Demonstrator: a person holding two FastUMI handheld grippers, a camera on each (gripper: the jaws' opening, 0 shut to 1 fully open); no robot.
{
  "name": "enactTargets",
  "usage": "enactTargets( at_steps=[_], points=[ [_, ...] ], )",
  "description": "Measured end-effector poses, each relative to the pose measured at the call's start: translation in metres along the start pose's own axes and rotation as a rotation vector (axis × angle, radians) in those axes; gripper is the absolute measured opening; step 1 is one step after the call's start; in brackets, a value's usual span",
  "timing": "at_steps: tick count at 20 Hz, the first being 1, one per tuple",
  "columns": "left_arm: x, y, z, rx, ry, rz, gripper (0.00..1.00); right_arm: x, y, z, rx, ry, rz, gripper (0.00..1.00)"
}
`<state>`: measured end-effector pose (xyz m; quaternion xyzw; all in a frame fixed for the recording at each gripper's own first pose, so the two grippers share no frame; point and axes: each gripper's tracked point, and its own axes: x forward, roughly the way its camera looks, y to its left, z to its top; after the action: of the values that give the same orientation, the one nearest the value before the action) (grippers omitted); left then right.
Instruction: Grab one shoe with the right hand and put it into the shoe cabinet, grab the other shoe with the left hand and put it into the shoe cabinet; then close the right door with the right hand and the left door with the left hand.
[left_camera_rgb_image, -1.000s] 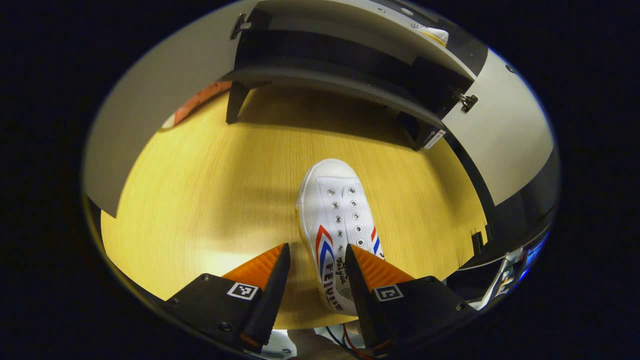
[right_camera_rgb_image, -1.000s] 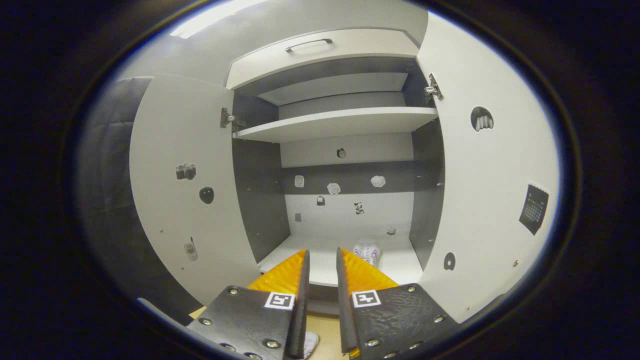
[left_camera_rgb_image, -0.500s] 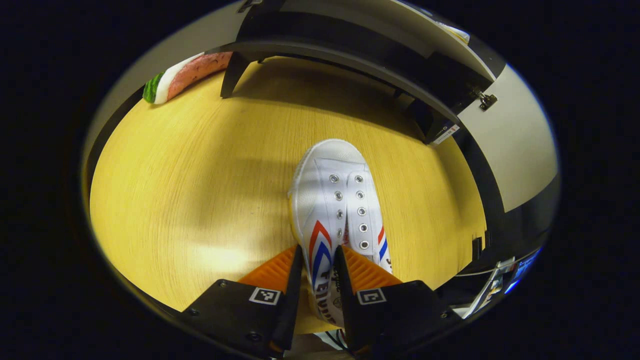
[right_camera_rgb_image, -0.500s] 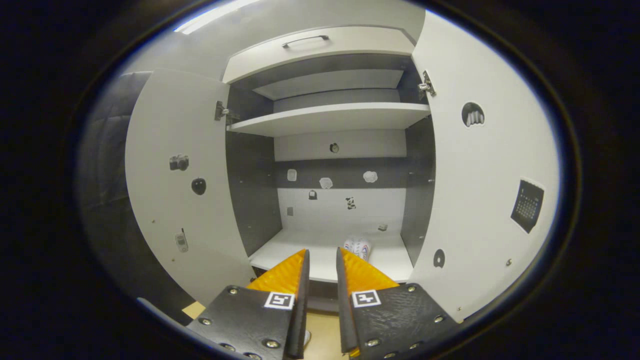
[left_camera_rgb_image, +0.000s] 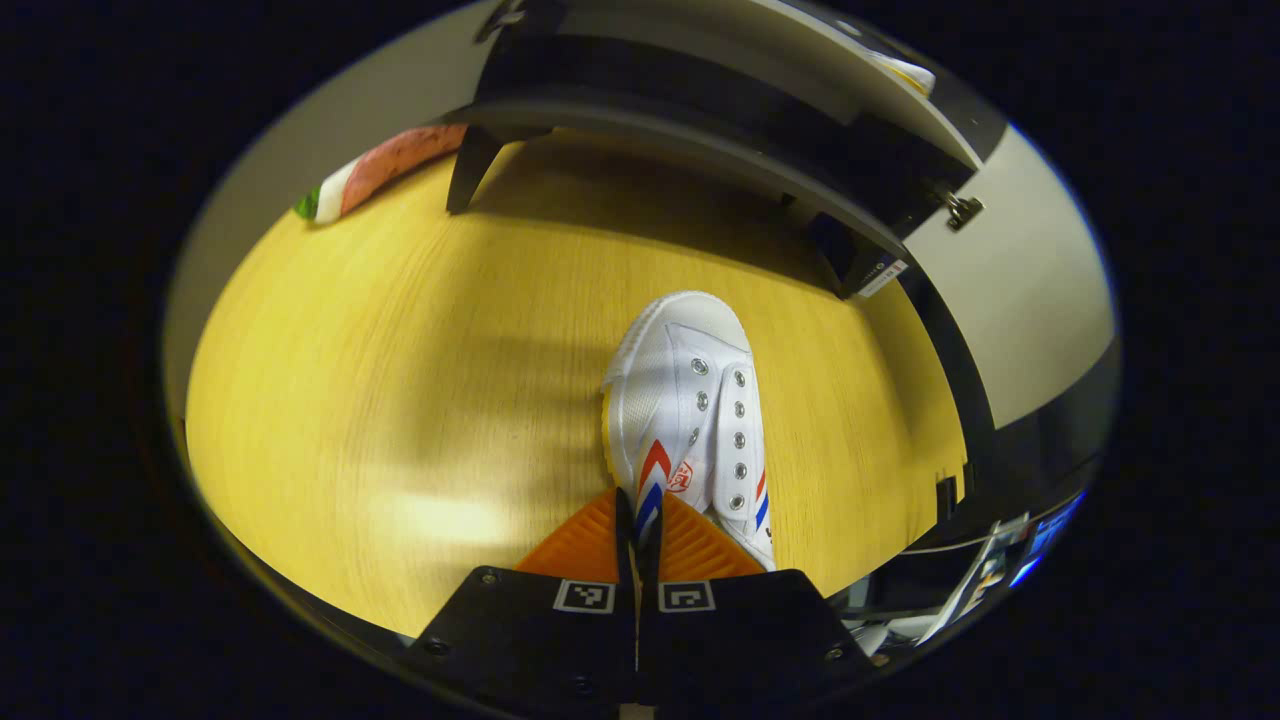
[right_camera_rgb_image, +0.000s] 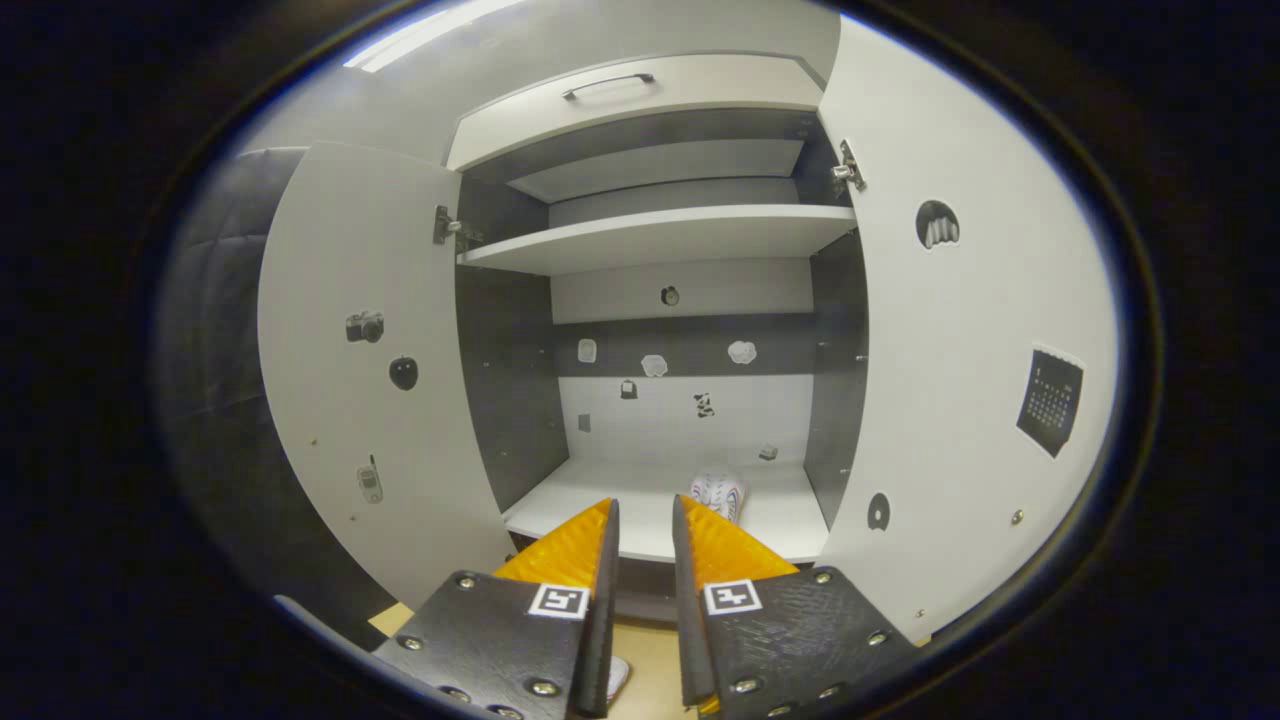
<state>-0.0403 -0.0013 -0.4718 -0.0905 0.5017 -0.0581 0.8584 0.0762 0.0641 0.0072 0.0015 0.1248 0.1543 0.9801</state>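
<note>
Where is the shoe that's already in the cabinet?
In the right gripper view, that shoe sits on the bottom shelf of the open shoe cabinet, toward the right side, just past the tip of the right tongs.

One shoe (left_camera_rgb_image: 690, 400) lies on the table (left_camera_rgb_image: 400, 380) before the shoe cabinet (right_camera_rgb_image: 660, 235) (doors open); the other shoe (right_camera_rgb_image: 717, 493) stands inside, on the bottom shelf (right_camera_rgb_image: 620, 495).
</note>
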Motion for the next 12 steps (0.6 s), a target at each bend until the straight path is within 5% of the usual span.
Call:
enactTargets(
  at_steps=[3, 12],
  points=[
    [-0.033, -0.015, 0.036, 0.026, -0.082, -0.035, 0.02, -0.005, -0.002, -0.002, 0.007, 0.001, -0.002, 0.28],
    [-0.191, -0.06, 0.242, 0.107, -0.479, -0.149, 0.01, -0.031, -0.006, 0.005, 0.032, -0.052, -0.009, 0.28]
  ],
)
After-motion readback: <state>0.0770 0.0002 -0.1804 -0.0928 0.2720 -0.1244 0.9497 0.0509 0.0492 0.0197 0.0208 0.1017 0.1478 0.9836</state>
